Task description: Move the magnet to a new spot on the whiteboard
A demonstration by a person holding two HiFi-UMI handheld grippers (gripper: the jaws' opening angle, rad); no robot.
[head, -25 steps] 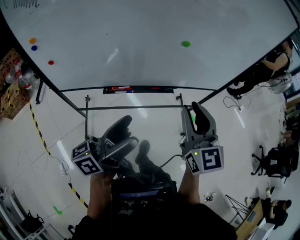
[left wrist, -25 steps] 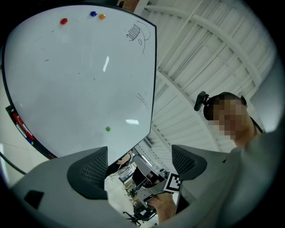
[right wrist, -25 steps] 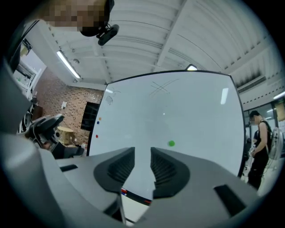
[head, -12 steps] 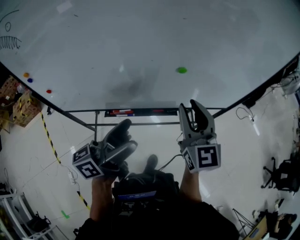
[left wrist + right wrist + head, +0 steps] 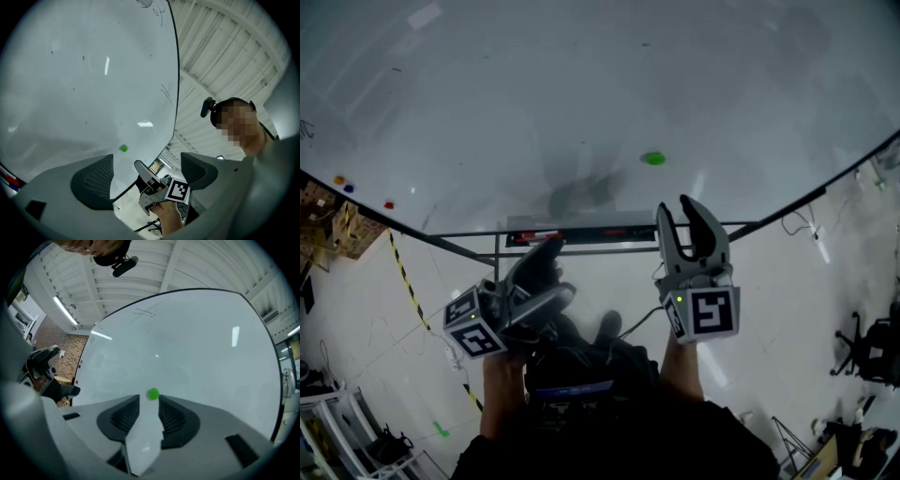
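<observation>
Where the magnet (image 5: 653, 158) sat: upper middle of frame, straight above the right gripper (image 5: 678, 214) tips
Jaws: held parted, nothing gripped, left gripper (image 5: 555, 272) too

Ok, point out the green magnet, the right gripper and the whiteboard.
green magnet (image 5: 653, 158), head view, its centre.
right gripper (image 5: 676, 206), head view, midway between its fingertips.
whiteboard (image 5: 656, 75), head view, bare surface above the magnet.

The whiteboard (image 5: 581, 94) lies bare on every side of the green magnet (image 5: 653, 158). Open air separates the magnet from the right gripper (image 5: 675, 204), jaws apart. The marker tray (image 5: 572, 234) lines the board's lower edge. Three small magnets (image 5: 349, 187) occupy the far left.
</observation>
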